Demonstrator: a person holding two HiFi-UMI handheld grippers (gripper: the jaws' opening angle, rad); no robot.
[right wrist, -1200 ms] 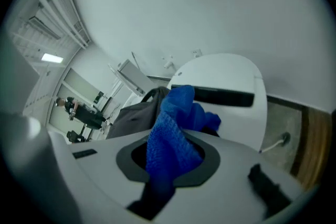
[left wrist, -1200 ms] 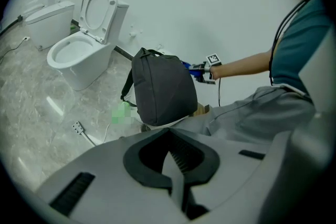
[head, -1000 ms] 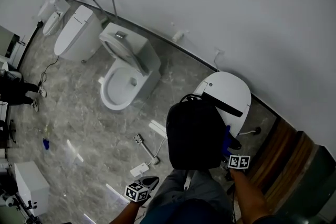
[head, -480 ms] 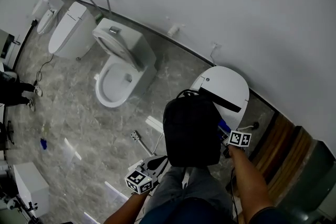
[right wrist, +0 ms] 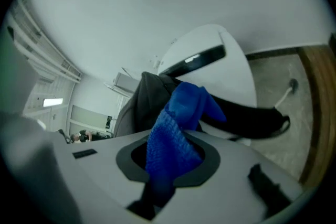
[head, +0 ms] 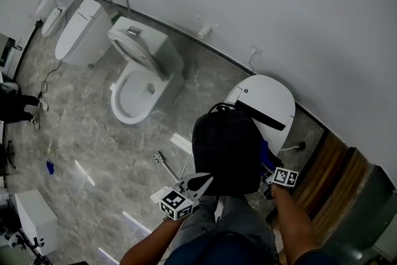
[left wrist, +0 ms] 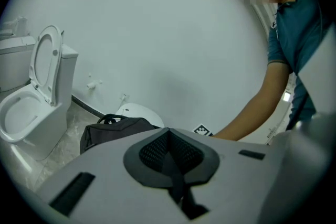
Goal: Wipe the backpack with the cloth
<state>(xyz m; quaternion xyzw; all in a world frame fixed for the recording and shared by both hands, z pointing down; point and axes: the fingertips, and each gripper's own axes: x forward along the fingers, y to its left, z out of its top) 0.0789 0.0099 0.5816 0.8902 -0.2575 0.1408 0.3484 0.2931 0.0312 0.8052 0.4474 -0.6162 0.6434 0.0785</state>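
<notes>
Firmly pinches the blue cloth in the right gripper, jaws closed on its lower end, the rest sticking up out of them. Holds it just beside the right flank of the black backpack; actual contact not clear. Carries the left gripper with jaws pressed together on nothing, tips just beside the backpack's lower left corner. Finds the backpack lying on a rounded white fixture, carry loop toward the wall. Shows, from the left gripper view, the same bag low and dark ahead, with the person's right arm reaching down beyond it. Further left, an open toilet on the grey marbled floor, well apart from the backpack.
</notes>
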